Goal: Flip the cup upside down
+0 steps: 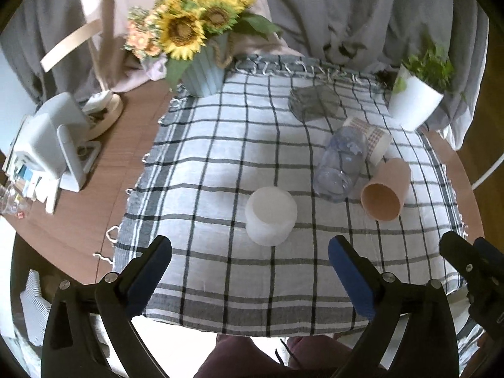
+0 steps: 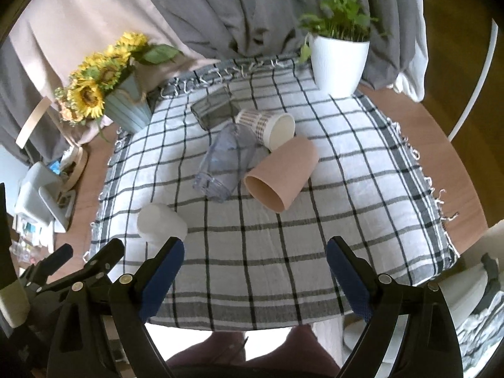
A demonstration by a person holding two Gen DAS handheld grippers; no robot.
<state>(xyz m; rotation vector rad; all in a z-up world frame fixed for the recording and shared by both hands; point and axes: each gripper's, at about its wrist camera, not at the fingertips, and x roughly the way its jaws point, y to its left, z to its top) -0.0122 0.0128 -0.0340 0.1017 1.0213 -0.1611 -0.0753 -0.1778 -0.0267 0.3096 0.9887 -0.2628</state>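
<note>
A white cup (image 1: 271,215) stands upside down on the checked cloth (image 1: 220,132), just ahead of my left gripper (image 1: 250,260), which is open and empty. The same cup shows in the right wrist view (image 2: 161,222) beside the left finger. Behind it lie a clear plastic cup (image 1: 341,163), a pink cup (image 1: 386,193) and a checked paper cup (image 1: 371,140), all on their sides. In the right wrist view the pink cup (image 2: 282,173), the clear cup (image 2: 226,162) and the paper cup (image 2: 271,127) lie ahead of my right gripper (image 2: 255,260), which is open and empty.
A sunflower pot (image 1: 201,75) stands at the cloth's far left corner, a white plant pot (image 1: 412,100) at the far right. A grey glass dish (image 1: 313,102) lies at the back. A white device (image 1: 53,138) and clutter sit on the wooden table (image 1: 104,173) at left.
</note>
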